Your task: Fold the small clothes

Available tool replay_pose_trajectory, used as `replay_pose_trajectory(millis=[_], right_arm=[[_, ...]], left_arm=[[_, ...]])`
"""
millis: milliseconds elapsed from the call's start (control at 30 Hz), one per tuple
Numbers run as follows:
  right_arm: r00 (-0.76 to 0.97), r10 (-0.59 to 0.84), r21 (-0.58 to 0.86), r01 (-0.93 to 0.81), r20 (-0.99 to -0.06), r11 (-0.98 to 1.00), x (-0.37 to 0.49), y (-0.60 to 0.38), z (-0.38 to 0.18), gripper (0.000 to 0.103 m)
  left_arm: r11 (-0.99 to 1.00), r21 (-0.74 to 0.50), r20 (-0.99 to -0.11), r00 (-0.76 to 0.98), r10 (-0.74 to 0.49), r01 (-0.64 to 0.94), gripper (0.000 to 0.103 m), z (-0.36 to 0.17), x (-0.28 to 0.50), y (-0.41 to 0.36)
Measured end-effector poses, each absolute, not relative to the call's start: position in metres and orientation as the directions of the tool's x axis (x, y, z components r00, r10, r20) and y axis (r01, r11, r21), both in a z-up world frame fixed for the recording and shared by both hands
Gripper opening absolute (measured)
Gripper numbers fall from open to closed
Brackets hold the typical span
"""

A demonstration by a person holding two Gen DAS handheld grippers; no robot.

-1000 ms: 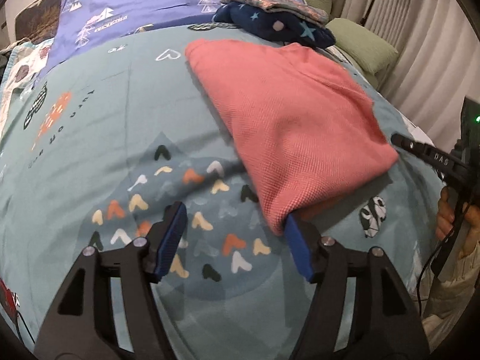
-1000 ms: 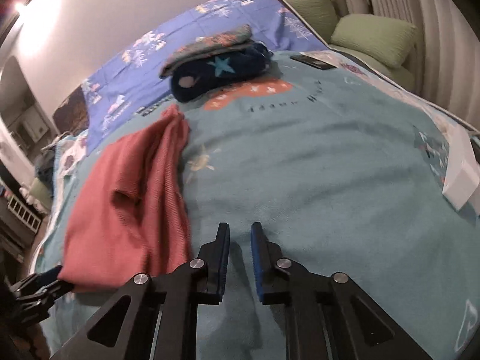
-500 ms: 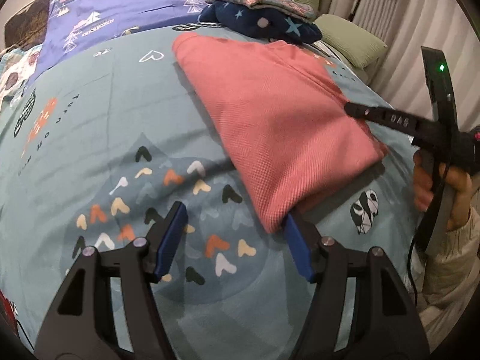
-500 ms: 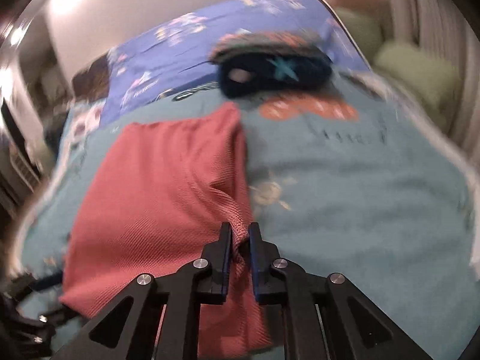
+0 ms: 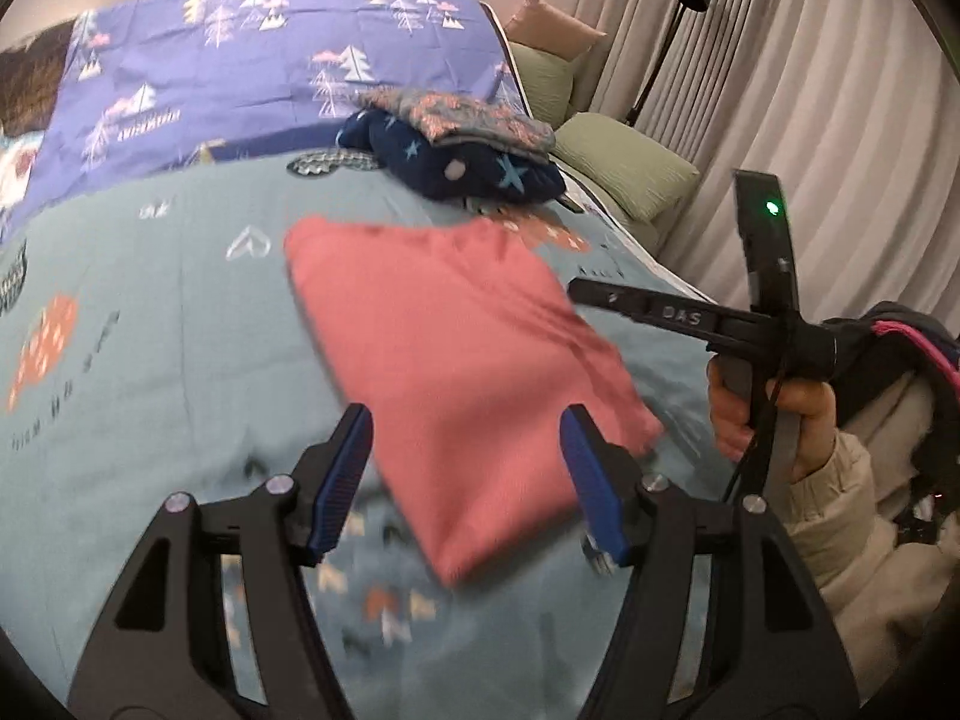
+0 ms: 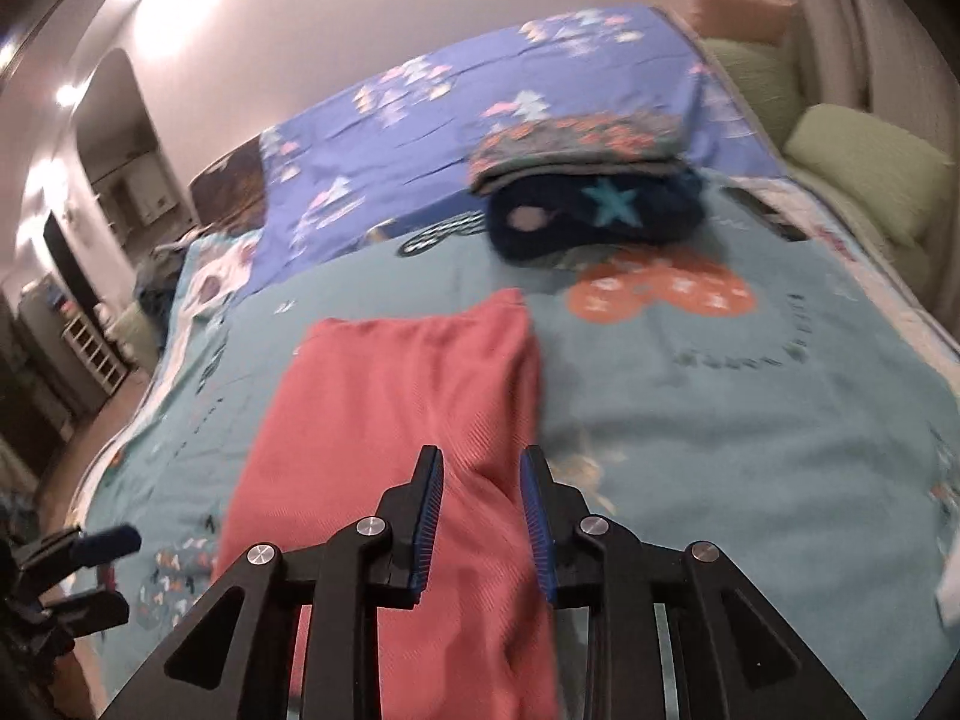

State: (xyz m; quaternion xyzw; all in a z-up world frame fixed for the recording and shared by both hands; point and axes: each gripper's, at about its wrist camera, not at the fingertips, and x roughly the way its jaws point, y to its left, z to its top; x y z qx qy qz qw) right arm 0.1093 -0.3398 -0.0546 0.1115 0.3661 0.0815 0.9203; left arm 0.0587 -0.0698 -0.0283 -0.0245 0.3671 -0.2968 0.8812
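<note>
A folded pink garment (image 5: 456, 360) lay flat on the teal patterned blanket (image 5: 150, 330) covering the bed, its near corner reaching toward the left gripper (image 5: 468, 480). That gripper hovered above the cloth with its blue-padded jaws spread wide, nothing between the pads. The right gripper (image 6: 480, 510) hung over the garment's near right edge; its jaws had just been opening and stood parted, the pink fabric showing in the gap below them but not pinched. A person's hand (image 5: 774, 414) in a cream sleeve gripped the right tool's handle. Farther up the bed, apart from the pink piece, sat a stack of folded clothes (image 6: 594, 192), dark blue under a floral one.
</note>
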Motion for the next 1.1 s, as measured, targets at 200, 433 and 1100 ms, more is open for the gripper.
replay_pose_trajectory(millis=[200, 433, 1100], right_arm=[[0.662, 0.292, 0.353, -0.044, -0.690, 0.935, 0.167, -0.353, -0.071, 0.027], [0.648, 0.250, 0.295, -0.041, -0.720, 0.955, 0.202, -0.349, -0.088, 0.008], [0.612, 0.234, 0.261, -0.047, -0.756, 0.964, 0.228, -0.340, -0.090, 0.008]], left_arm=[[0.828, -0.282, -0.716, 0.467, -0.518, 0.485, 0.065, -0.075, 0.094, -0.099], [0.854, -0.180, -0.735, 0.509, -0.447, 0.488, 0.067, -0.100, 0.077, -0.102], [0.875, -0.209, -0.750, 0.502, -0.430, 0.437, 0.068, -0.101, 0.076, -0.100]])
